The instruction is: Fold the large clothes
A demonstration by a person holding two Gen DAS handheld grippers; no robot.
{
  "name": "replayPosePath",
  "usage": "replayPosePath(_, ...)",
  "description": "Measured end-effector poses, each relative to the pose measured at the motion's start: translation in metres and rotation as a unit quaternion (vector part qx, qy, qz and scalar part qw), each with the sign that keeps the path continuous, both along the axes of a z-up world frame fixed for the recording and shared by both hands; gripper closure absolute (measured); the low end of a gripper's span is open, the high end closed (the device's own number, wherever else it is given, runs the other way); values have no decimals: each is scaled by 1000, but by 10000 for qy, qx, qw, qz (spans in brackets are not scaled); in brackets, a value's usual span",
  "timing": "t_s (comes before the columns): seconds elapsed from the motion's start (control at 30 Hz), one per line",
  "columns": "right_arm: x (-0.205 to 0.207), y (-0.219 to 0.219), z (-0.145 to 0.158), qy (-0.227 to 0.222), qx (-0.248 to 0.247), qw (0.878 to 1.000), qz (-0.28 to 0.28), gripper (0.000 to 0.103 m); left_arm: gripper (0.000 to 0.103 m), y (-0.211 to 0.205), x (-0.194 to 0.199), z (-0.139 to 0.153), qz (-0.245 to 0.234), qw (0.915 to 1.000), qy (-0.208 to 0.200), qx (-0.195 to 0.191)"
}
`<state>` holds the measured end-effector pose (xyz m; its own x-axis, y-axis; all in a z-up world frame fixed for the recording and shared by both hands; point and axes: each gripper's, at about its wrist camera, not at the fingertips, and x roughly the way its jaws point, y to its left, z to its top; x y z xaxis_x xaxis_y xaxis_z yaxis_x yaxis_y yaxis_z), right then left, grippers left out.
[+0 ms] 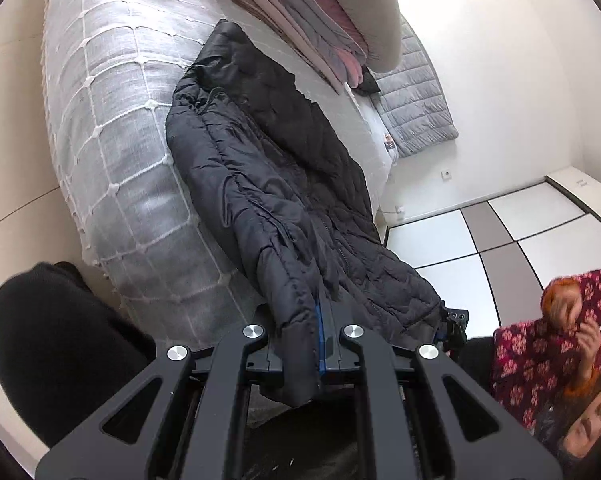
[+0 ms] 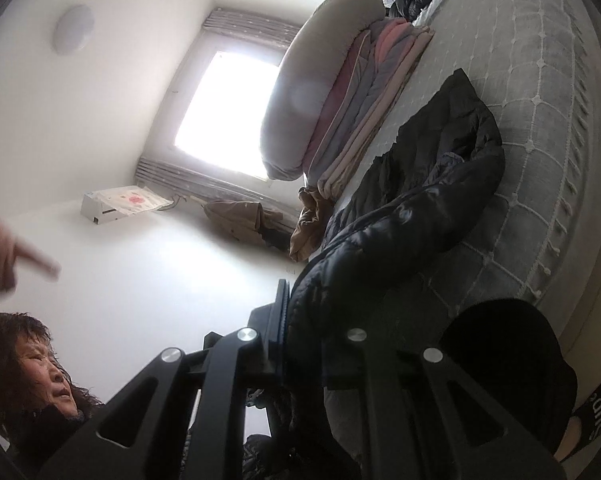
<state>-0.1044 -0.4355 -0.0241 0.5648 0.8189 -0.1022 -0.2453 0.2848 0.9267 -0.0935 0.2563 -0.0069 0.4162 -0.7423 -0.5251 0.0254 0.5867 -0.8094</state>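
Note:
A black quilted puffer coat (image 1: 268, 168) lies lengthwise on the grey bed, its near end hanging over the bed's edge. My left gripper (image 1: 312, 332) is shut on the coat's near hem, fabric bunched between the blue-edged fingers. The right gripper shows in the left wrist view (image 1: 454, 322) at the coat's other near corner. In the right wrist view my right gripper (image 2: 304, 320) is shut on a thick fold of the coat (image 2: 428, 168); its right finger is hidden by the fabric.
The bed has a grey cover with a white grid pattern (image 1: 112, 120). A stack of folded blankets (image 2: 340, 112) and a pillow lie along its far side. A grey quilted headboard (image 1: 416, 108) stands at the end. A person in a floral top (image 1: 560, 344) sits nearby, also seen in the right wrist view (image 2: 32, 368).

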Motion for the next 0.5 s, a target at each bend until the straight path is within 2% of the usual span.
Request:
replayPosePath(0.07, -8, -3, -5, 52, -90, 9999, 48, 90, 95, 1, -6, -3, -42, 10000, 50, 37)
replayPosePath(0.13, -11, 0, -20, 336, -319, 9985, 301, 90, 95, 2, -10, -18, -188, 9994, 264, 75)
replayPosePath(0.17, -11, 2, -27, 537, -450, 9967, 402, 86, 94, 3, -11, -28, -278, 9986, 434, 116)
replayPosePath(0.2, -14, 1, -43, 941, -794, 9910, 521, 80, 93, 6, -13, -41, -300, 9970, 691, 194)
replayPosePath(0.27, -18, -11, -62, 1537, -1340, 9787, 229, 70, 92, 15, -14, -56, -295, 9939, 1009, 321)
replayPosePath(0.33, -24, -32, -68, 1948, -1681, 9658, -307, 68, 91, 28, -17, -60, -136, 9927, 1147, 338)
replayPosePath(0.4, -22, -47, -55, 1919, -1825, 9614, -743, 57, 90, 40, -16, -47, -33, 9912, 1106, 721)
replayPosePath(0.43, -18, -48, -45, 1775, -1825, 9639, -786, 55, 89, 46, -15, -40, 15, 9907, 1092, 805)
replayPosePath(0.5, -2, -41, -23, 1454, -1875, 9689, -707, 43, 89, 67, -12, -19, 269, 9896, 975, 1019)
